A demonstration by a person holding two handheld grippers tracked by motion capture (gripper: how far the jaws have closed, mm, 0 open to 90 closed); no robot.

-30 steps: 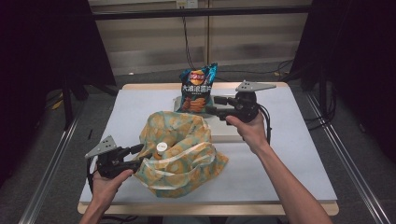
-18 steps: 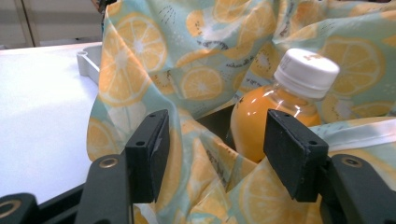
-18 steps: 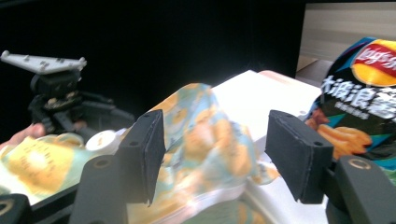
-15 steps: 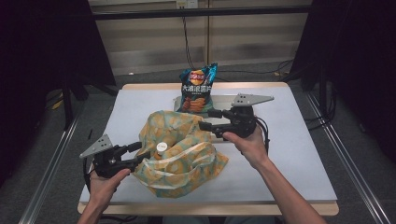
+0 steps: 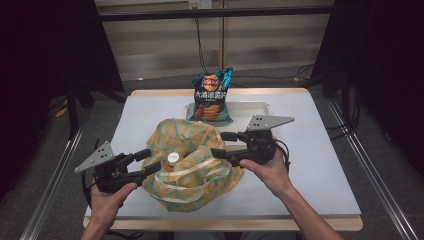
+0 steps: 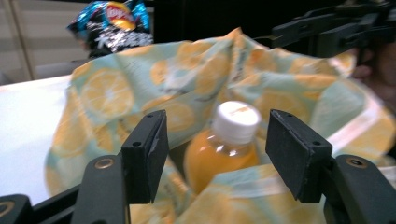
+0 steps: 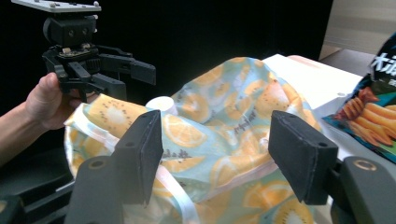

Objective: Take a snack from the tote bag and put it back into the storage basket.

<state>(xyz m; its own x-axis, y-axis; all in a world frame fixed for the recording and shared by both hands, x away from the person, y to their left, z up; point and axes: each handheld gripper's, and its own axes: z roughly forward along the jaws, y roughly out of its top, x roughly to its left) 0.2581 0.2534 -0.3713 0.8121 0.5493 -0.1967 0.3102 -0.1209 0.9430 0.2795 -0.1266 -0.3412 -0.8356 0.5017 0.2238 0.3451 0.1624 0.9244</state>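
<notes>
- Left hand-held gripper (image 5: 148, 161) at the near left of the tabletop (image 5: 320, 165), jaws apart and empty, pressed against the left edge of the cloth bag (image 5: 192, 162).
- Cloth bag with a lemon print, slumped open at the middle of the tabletop, near its front edge.
- Bottle (image 6: 227, 142) of orange drink with a white cap upright inside the bag, seen between the left jaws, untouched.
- Right hand-held gripper (image 5: 224, 145) at the bag's right rim; jaws just opening, wide, holding nothing.
- Chip bag (image 5: 211, 96) standing behind, on a tray (image 5: 260, 107) at the far edge.
</notes>
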